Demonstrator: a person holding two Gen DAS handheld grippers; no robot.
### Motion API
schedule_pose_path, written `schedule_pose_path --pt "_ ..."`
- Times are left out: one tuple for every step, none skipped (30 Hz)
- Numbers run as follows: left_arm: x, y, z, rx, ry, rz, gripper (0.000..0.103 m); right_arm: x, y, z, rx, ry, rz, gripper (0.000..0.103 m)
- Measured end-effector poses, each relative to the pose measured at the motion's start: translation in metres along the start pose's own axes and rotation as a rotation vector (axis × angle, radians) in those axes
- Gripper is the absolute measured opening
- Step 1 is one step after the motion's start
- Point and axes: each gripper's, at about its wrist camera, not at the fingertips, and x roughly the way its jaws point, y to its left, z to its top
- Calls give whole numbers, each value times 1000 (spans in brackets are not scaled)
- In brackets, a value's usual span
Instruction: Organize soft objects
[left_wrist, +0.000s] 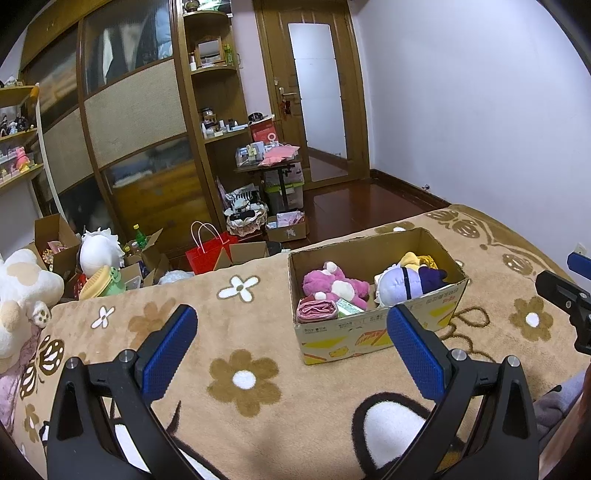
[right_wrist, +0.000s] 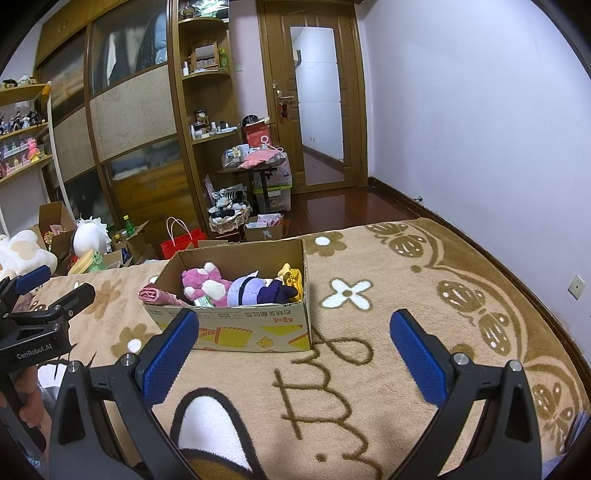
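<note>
A cardboard box (left_wrist: 380, 332) stands on the beige flowered blanket (left_wrist: 243, 295). It holds a pink plush (left_wrist: 332, 284), a pale purple plush doll (left_wrist: 397, 286), a folded pink cloth (left_wrist: 316, 308) and a yellow item (left_wrist: 413, 258). My left gripper (left_wrist: 291, 347) is open and empty, above the blanket, just in front of and left of the box. My right gripper (right_wrist: 293, 350) is open and empty, in front of the box (right_wrist: 255, 332). The pink plush (right_wrist: 203, 282) and purple doll (right_wrist: 247, 291) show there too.
A large white and tan plush (left_wrist: 22, 295) lies at the blanket's left edge. Beyond the bed, the floor holds open boxes, a white plush (left_wrist: 99, 251), a red bag (left_wrist: 208, 253) and a small cluttered table (left_wrist: 273, 162). A wardrobe and door stand behind.
</note>
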Motion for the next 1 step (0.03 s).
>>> schedule_pose_path --pt "0 0 0 -1 1 -1 102 0 0 0 0 -1 0 103"
